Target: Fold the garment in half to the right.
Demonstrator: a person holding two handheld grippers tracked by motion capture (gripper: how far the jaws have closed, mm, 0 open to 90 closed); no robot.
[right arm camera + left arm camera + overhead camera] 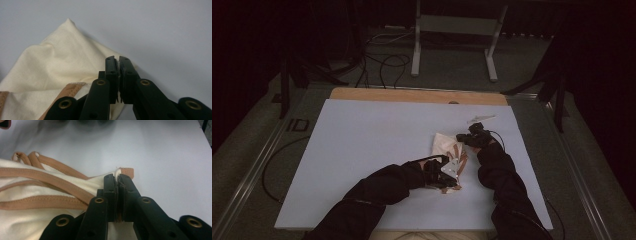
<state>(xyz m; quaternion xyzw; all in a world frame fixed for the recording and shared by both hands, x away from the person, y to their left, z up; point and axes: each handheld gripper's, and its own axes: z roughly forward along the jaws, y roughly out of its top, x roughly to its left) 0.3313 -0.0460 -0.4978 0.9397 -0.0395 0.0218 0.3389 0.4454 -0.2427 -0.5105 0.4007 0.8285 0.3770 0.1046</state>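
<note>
A cream cloth bag (446, 144) with tan straps (47, 178) lies crumpled on the white board (362, 150), right of its middle. My left gripper (451, 172) holds the bag's near edge. In the left gripper view, the left gripper (118, 177) is shut, with cream cloth and a tan strap end pinched at its tips. My right gripper (465, 139) sits at the bag's far right side. In the right gripper view, the right gripper (118, 60) is shut on a thin edge of the bag (57, 62), beside a tan strap (72, 90).
A small clear wrapper-like item (481, 119) lies on the board behind the right gripper. Beyond the wooden table edge (417, 95) there is a metal stand (457, 25) and cables (382, 62) on the floor. Bare board spreads to the left.
</note>
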